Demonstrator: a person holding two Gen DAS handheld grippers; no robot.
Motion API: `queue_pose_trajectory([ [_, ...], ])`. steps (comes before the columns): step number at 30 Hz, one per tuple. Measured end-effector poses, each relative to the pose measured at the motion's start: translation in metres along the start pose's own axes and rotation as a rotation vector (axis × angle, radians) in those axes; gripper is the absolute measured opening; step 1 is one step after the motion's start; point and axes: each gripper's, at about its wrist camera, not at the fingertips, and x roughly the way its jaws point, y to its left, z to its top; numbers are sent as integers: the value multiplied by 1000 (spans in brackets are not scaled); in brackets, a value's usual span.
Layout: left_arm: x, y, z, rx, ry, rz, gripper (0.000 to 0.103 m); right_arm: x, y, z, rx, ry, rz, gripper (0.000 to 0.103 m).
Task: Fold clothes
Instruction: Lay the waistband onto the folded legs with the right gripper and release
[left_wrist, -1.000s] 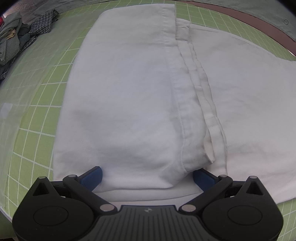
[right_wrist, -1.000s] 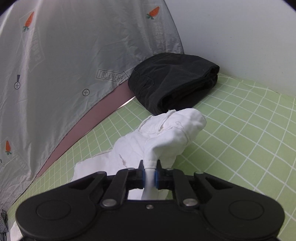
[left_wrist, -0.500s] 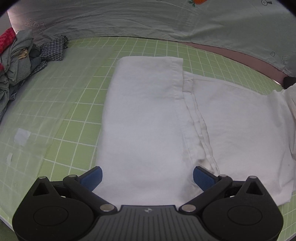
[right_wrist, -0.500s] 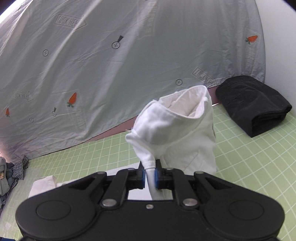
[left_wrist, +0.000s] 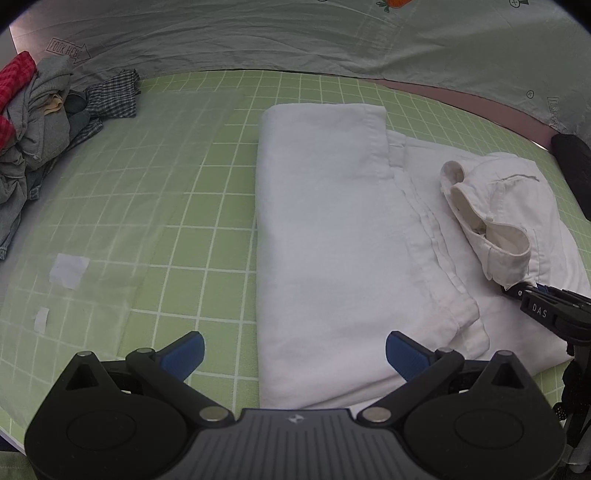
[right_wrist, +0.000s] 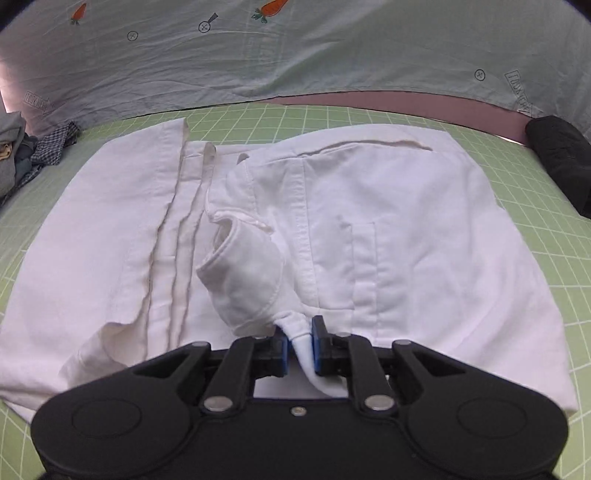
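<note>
I am folding a white shirt (left_wrist: 332, 240) lying on the green worktop (left_wrist: 207, 206), its left end already doubled over flat. My left tongs (left_wrist: 293, 350) are hanging wide apart at its near edge, gripping nothing. My right tongs (right_wrist: 300, 341) are clamping the collar (right_wrist: 243, 273), laying that end inward; next I judge they need to let go and smooth it.

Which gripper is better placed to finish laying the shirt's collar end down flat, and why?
Right. The right gripper is shut on the shirt at its collar, already over the folded part. The left gripper is open, holding nothing, at the shirt's other end.
</note>
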Motion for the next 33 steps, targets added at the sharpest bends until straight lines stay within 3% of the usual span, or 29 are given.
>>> queue_pose_trajectory([
  [9, 10, 9, -1, 20, 20, -26, 103, -19, -11, 10, 128, -35, -11, 25],
  [13, 13, 8, -3, 31, 29, -39, 103, -29, -12, 15, 158, -65, -23, 39],
  [18, 15, 8, -4, 42, 37, -47, 103, -41, -13, 23, 195, -103, -39, 45],
  [23, 14, 14, -5, 37, 37, -32, 103, -10, -5, 19, 198, -20, -39, 48],
  [28, 17, 24, -3, -5, 50, -5, 103, 9, 22, 1, 46, 40, -99, 47],
  [33, 24, 25, 1, -31, 58, 13, 103, 3, 10, 8, 105, 58, -73, 53],
])
